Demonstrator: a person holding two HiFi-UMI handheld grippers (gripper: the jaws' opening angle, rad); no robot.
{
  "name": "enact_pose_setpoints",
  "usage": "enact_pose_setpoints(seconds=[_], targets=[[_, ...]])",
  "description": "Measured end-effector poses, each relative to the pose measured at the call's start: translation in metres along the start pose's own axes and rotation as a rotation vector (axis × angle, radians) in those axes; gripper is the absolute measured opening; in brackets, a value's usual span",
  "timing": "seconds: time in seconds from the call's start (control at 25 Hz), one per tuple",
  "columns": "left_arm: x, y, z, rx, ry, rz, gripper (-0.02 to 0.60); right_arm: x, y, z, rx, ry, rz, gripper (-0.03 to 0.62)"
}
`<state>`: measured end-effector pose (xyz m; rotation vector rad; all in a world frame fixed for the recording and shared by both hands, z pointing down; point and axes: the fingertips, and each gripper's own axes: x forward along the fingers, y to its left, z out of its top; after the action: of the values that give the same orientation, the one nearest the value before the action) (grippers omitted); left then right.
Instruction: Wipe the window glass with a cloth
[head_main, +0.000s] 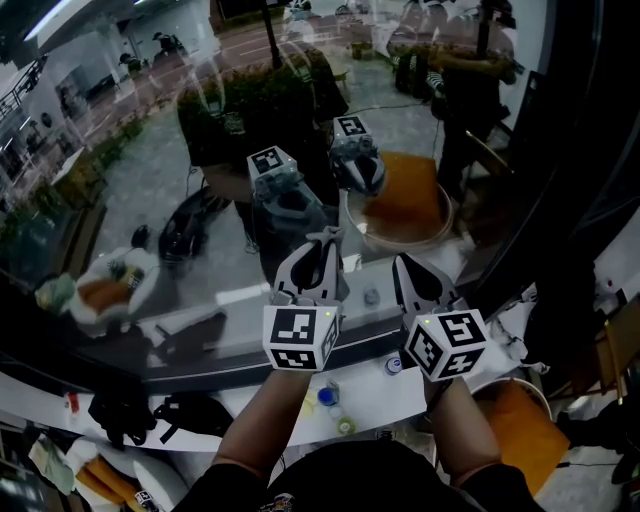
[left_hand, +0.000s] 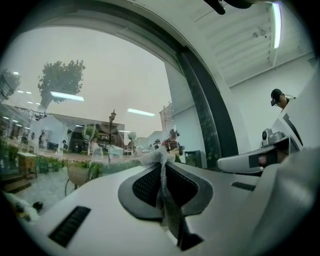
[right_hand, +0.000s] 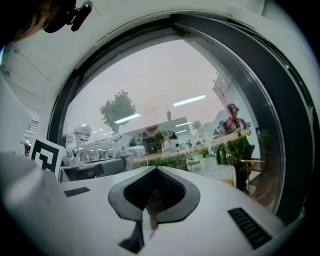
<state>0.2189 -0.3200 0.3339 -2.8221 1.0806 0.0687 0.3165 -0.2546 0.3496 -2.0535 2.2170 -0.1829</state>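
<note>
The window glass fills the head view, with both grippers held side by side close to it and mirrored in it. My left gripper is shut on a thin strip of pale mesh cloth, whose frayed end pokes out past the tips toward the pane. My right gripper is just to its right, also pointing at the glass. Its jaws are closed tip to tip, with no cloth showing between them.
A dark window frame runs down the right side, curved in the right gripper view. Below the glass a white ledge holds small bottle caps and a black bag. A person in a cap stands at the right.
</note>
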Motion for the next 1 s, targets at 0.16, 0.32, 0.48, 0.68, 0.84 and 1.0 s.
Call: enact_pose_setpoints(seconds=[0.16, 0.32, 0.48, 0.68, 0.84, 1.0], targets=[[0.028, -0.033, -0.001, 0.002, -0.001, -0.016, 0.031, -0.007, -0.035, 0.003, -0.001, 0.004, -0.002, 0.028], [0.048, -0.059, 0.002, -0.007, -0.005, -0.024, 0.031, -0.016, -0.062, 0.01, -0.006, 0.006, -0.008, 0.028], [0.065, -0.078, 0.003, -0.011, -0.011, -0.024, 0.031, -0.023, -0.085, 0.013, -0.008, 0.012, -0.016, 0.028], [0.073, -0.087, 0.003, -0.022, -0.007, -0.038, 0.031, -0.031, -0.095, 0.015, -0.011, 0.02, -0.033, 0.028], [0.078, -0.091, -0.001, -0.025, 0.006, -0.045, 0.031, -0.034, -0.103, 0.014, -0.004, 0.017, -0.041, 0.028], [0.078, -0.091, -0.002, -0.029, 0.017, -0.043, 0.031, -0.035, -0.102, 0.014, 0.003, 0.016, -0.034, 0.028]])
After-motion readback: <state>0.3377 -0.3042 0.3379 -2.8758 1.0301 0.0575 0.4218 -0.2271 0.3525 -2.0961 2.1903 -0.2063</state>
